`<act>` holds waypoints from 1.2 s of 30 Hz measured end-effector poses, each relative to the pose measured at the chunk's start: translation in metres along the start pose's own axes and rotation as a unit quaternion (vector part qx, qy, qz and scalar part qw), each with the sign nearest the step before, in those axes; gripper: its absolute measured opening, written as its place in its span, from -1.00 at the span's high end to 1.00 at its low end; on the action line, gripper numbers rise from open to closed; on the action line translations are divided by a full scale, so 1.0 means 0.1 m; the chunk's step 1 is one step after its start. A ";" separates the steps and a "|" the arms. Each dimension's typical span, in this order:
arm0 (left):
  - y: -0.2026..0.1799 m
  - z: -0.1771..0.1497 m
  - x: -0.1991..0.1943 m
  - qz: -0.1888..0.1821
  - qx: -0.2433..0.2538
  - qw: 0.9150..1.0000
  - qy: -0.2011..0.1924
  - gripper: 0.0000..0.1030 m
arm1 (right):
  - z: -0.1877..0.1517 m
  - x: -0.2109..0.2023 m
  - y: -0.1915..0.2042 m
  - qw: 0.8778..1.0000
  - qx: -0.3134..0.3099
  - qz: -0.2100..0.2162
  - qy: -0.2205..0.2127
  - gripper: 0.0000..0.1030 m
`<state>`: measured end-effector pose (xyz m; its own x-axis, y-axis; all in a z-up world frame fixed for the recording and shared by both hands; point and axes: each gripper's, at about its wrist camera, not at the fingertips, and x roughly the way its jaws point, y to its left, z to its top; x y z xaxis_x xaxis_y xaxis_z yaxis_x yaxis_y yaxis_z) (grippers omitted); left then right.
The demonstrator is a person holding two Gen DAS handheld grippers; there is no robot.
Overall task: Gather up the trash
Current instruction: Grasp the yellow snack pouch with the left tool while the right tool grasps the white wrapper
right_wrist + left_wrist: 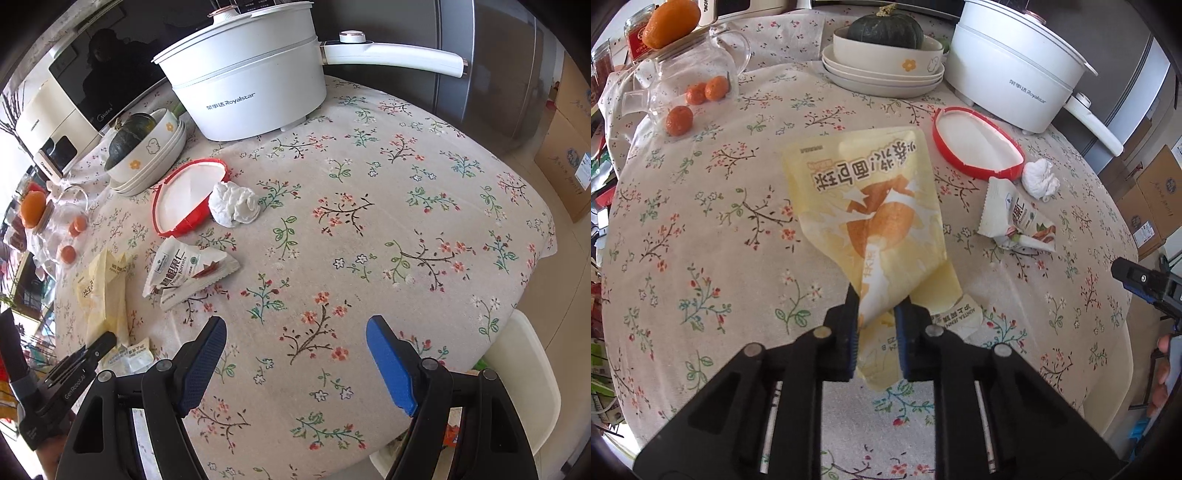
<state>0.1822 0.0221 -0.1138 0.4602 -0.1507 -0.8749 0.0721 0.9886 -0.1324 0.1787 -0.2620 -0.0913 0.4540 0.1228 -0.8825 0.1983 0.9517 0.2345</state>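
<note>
Over the floral counter (701,229), left claw (876,314) pinches the limp, light yellow plastic snack wrapper (871,206) by its crumpled corner; right claw (295,332) gapes wide, empty.

Glossy plastic wrapper (864,206), matt cloth tablecloth (713,229)

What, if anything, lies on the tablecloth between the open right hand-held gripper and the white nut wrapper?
Nothing visible does. Only bare floral tablecloth lies between the right hand-held gripper and the white nut wrapper. The crumpled tissue sits beyond the wrapper, and the yellow bag lies off to its left.
</note>
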 end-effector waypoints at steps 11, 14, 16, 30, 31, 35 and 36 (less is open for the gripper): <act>0.36 0.02 -0.40 -0.012 -0.006 1.000 -0.023 0.76 | 0.14 0.47 0.46 0.996 0.059 0.071 0.011 -0.55; 0.41 0.03 -0.44 -0.012 -0.005 1.000 -0.023 0.76 | 0.15 0.61 0.51 0.994 0.077 0.079 0.014 -0.53; 0.43 0.04 -0.46 -0.017 -0.005 1.000 -0.024 0.76 | 0.14 0.68 0.55 0.995 0.077 0.070 0.007 -0.47; 0.47 0.05 -0.54 -0.034 -0.002 0.999 -0.025 0.76 | 0.13 0.46 0.79 0.998 -0.014 0.055 -0.010 0.74; 0.47 0.05 -0.55 -0.035 -0.003 0.999 -0.026 0.76 | 0.13 0.41 0.80 0.998 -0.023 0.054 -0.013 0.75; 0.46 0.05 -0.57 -0.044 -0.007 0.999 -0.024 0.76 | 0.11 0.27 0.77 0.997 -0.034 0.062 -0.013 0.76; 0.45 0.05 -0.58 -0.047 -0.008 0.999 -0.024 0.76 | 0.11 0.24 0.76 0.997 -0.036 0.064 -0.014 0.76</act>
<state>0.1630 0.0754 -0.0670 0.4941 -0.2422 -0.8350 0.1034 0.9700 -0.2201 0.2139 -0.1895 -0.0899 0.4956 0.2374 -0.8355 0.0749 0.9466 0.3134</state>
